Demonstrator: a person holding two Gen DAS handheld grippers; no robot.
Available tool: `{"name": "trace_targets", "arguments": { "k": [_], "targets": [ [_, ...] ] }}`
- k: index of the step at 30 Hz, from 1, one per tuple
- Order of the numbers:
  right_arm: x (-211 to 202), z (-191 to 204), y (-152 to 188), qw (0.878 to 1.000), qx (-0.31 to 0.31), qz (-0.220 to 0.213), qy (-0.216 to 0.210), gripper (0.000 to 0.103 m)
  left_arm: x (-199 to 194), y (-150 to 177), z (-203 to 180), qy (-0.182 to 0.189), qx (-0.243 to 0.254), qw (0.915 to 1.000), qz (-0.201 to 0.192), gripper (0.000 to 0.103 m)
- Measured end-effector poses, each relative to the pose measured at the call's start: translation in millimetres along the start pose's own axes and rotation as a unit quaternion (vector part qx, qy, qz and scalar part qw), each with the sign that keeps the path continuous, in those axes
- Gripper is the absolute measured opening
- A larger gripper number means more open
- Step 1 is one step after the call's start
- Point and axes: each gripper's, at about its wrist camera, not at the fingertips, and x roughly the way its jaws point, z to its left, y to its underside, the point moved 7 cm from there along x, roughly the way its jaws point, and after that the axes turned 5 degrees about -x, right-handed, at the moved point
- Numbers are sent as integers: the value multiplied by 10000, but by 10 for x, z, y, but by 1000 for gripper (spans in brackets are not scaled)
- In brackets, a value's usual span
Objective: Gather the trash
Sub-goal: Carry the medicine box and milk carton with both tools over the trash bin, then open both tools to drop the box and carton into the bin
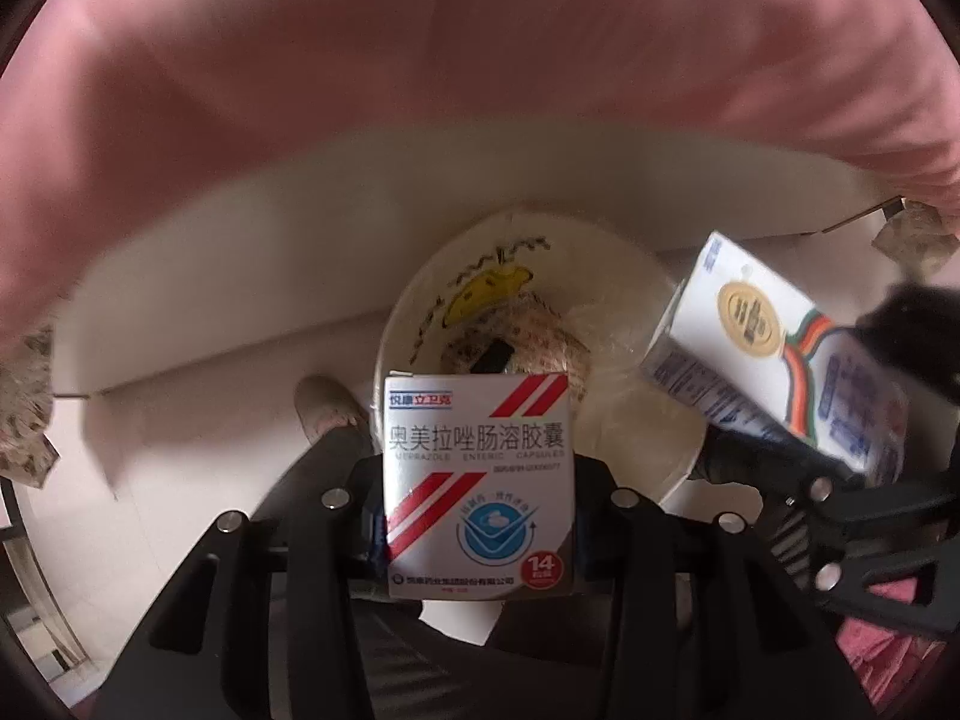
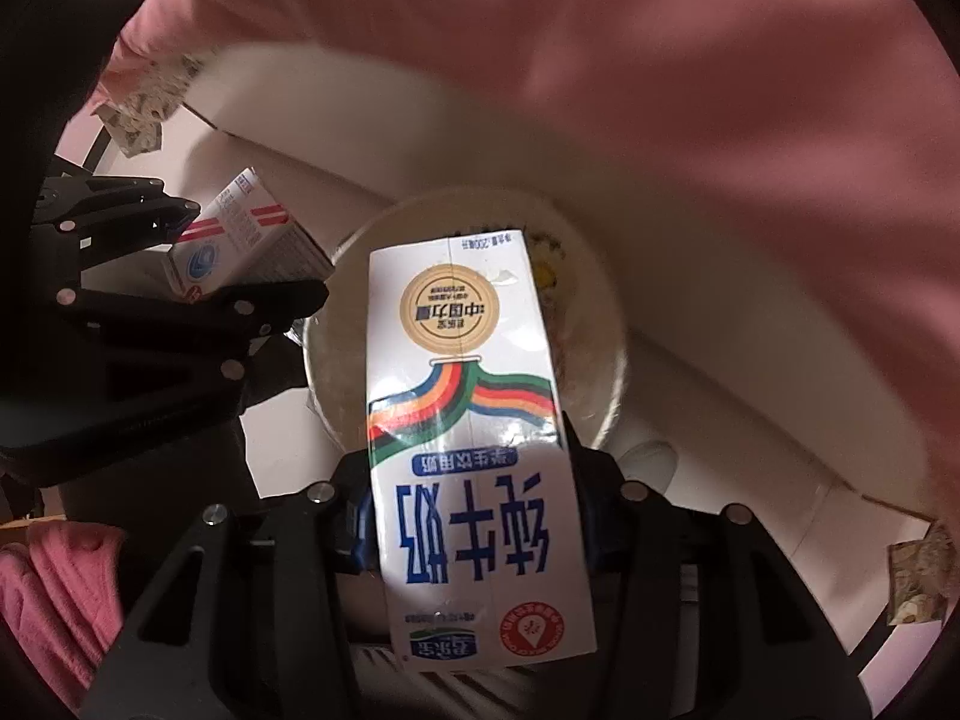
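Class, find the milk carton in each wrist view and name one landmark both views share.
Left wrist view: the milk carton is at right of centre, tilted, held in the right claw.
Right wrist view: the milk carton fills the centre, its print upside down, clamped in the right claw.
Shared landmark: the round white bin beneath it.

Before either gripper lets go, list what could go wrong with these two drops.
1. The white medicine box with red stripes in the left gripper sits over the near rim of the round white bin; it may clip the edge and fall outside.
2. The tall white milk carton in the right gripper spans most of the opening, so it could bridge the rim.
3. Both loads converge and might collide.
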Motion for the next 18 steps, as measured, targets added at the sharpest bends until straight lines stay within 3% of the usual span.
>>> {"name": "trace_targets", "arguments": {
  "k": [7, 18],
  "targets": [
    [489, -119, 5, 9988, 307, 348, -174, 50, 467, 10, 104, 261, -361, 9977, 509, 45],
    [1059, -211, 29, 9953, 504, 810, -143, 50, 934, -35, 126, 449, -637, 9924, 951, 45]
  ]
}}
